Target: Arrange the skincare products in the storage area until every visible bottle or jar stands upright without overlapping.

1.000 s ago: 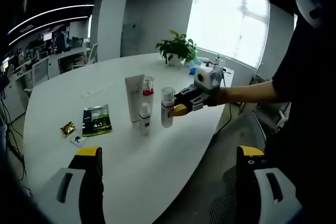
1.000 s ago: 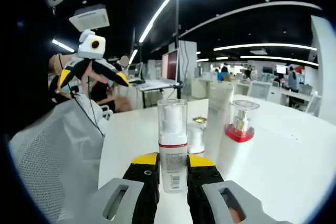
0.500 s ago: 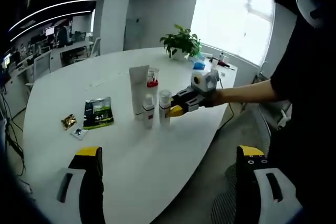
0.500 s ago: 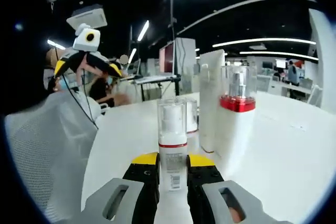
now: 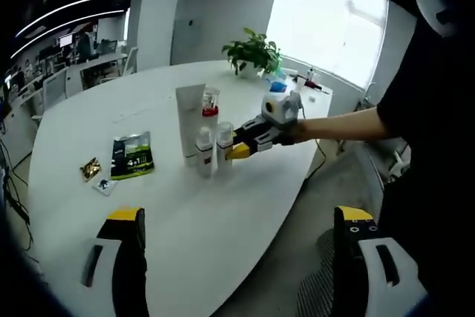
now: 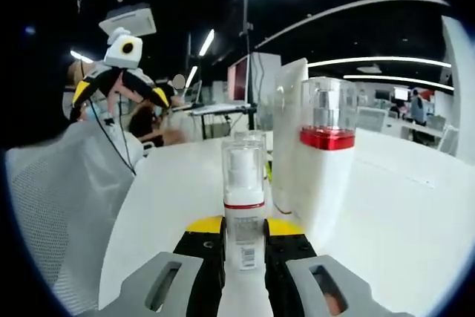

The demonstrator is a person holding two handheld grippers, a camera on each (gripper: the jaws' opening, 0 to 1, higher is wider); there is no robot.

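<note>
Skincare bottles cluster mid-bench. Landmark: white tube. Just right of it stand a red-collared pump bottle, a small white bottle and the clear-capped spray bottle, this last clamped in the right hand-held gripper. Left hand-held gripper spread wide, grasping nothing. Risk, as I judge: releasing or nudging sideways tips the spray bottle into its close neighbours, toppling them.

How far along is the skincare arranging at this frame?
Done: the white tube, red-collared bottle and small white bottle stand upright in a group. In hand: the right hand-held gripper is clamped on the clear-capped spray bottle, upright beside them. Left: letting go; the left hand-held gripper is open.
</note>
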